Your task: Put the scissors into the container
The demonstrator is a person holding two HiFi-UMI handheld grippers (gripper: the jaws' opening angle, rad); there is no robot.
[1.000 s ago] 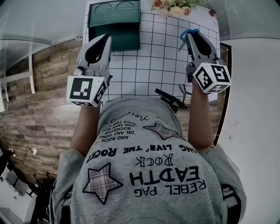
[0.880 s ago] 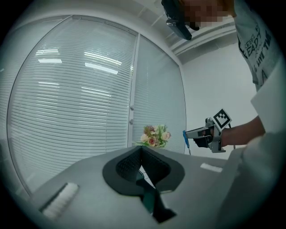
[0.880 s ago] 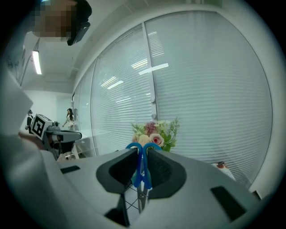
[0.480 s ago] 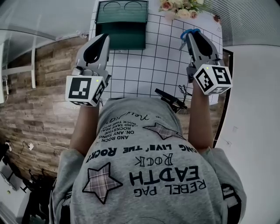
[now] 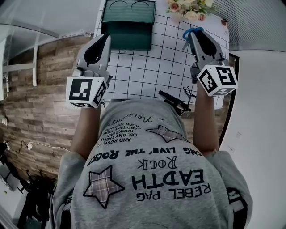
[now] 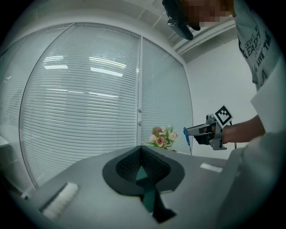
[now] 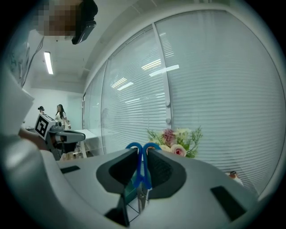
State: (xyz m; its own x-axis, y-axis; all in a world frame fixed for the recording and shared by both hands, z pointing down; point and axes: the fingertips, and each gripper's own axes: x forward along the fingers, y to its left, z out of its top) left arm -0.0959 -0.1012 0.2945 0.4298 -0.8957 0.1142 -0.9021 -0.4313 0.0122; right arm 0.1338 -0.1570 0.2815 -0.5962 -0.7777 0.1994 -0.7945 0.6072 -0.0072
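Note:
The blue-handled scissors (image 5: 191,31) are clamped in my right gripper (image 5: 195,36), which is shut on them above the table's far right. In the right gripper view the scissors (image 7: 142,172) stand upright between the pads, handle loops up past the tips and blades pointing down. The dark green container (image 5: 129,27) sits at the far middle of the white gridded table (image 5: 147,67), to the left of the scissors. My left gripper (image 5: 103,39) hovers near the container's left front corner, shut and holding nothing. The left gripper view shows its own tips (image 6: 142,150) meeting and the right gripper (image 6: 203,130) off to the right.
A bunch of flowers (image 5: 190,9) stands at the table's far right, just behind the scissors. A black device with cables (image 5: 174,102) lies at the near edge. Window blinds run behind the table. A person (image 7: 60,116) stands far off in the room.
The head camera has drifted, so the container sits a little further right in the picture. Both grippers keep nearly the same places, the right one still holding the scissors.

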